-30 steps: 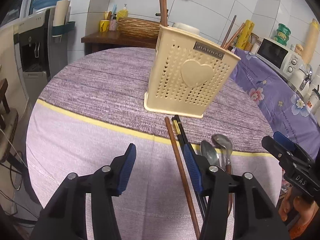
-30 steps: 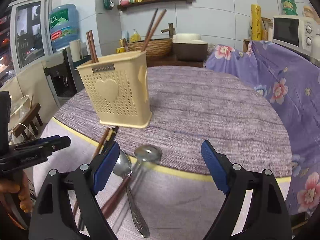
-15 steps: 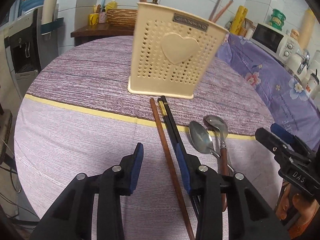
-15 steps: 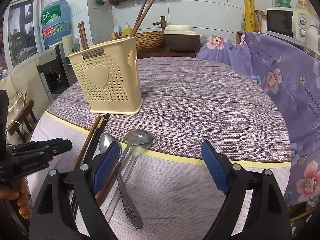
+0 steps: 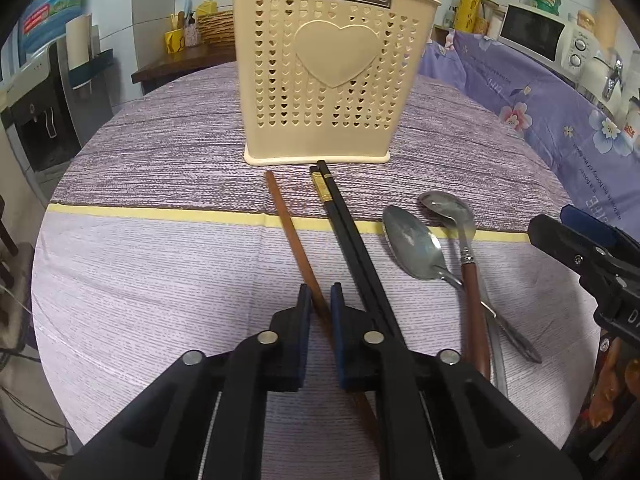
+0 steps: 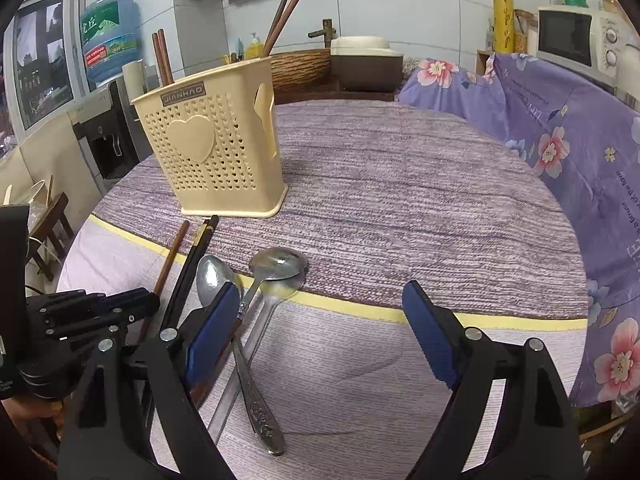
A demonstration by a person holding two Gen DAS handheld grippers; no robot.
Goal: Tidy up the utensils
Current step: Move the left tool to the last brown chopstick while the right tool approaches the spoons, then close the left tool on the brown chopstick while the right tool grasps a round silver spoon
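Brown chopstick (image 5: 294, 240) flat on cloth before holder (image 5: 328, 76), pinched by left gripper (image 5: 319, 304). Right gripper (image 6: 320, 328) wide open over spoons (image 6: 256, 280). Risk: off-centre grip, likely pivot on lift, disturbing black chopsticks (image 5: 348, 232) alongside.

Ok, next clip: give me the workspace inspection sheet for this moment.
Surface: round table under a purple striped cloth.
Job's things: cream utensil holder upright with chopsticks inside; brown chopstick, black chopstick pair and three spoons lying in front of it.
Clutter: nothing seen.
Grippers: left gripper shut on the brown chopstick; right gripper open over the cloth.
Cables: cords at the left edge.
Surroundings: microwave, water dispenser, wall shelf.
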